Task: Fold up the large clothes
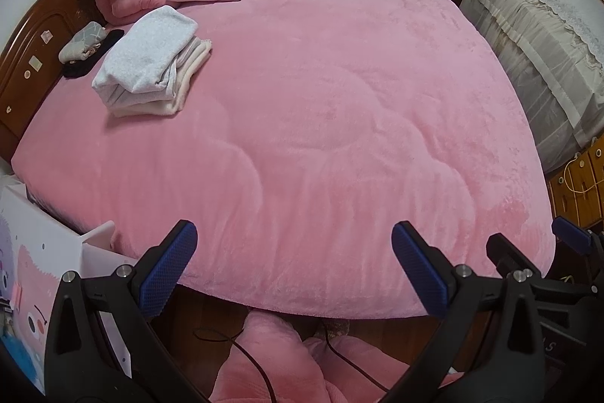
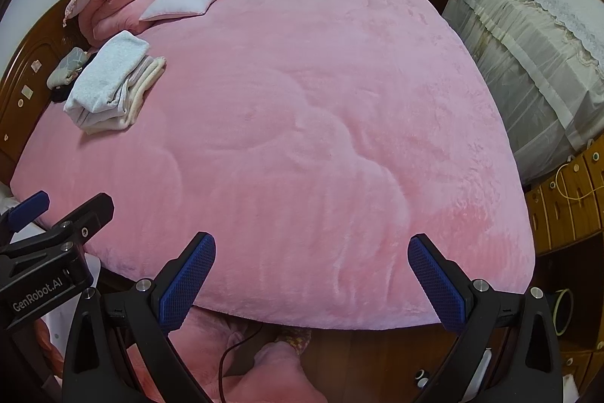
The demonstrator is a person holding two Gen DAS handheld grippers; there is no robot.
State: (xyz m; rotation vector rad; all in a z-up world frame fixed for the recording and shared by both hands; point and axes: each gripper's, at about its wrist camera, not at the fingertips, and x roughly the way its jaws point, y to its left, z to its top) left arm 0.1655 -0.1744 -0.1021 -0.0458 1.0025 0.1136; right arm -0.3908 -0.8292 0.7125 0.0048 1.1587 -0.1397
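Bedspread (image 1: 321,101), pink, covers the bed; folded clothes (image 1: 151,63) sit near its headboard (image 1: 34,36). Your left tongs (image 1: 294,267) and right tongs (image 2: 311,280) gape wide, empty.

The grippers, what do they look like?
Both are alike. The left gripper and right gripper have black frames shaped like big clamps, silver bolts, and flat fingers covered in bumpy blue pads. One body carries white lettering, "GenRobot.AI".

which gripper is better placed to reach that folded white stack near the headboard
Left, probably. The folded white stack lies on the bed's left side, and the left gripper sits left of the right gripper. Both are open and empty.
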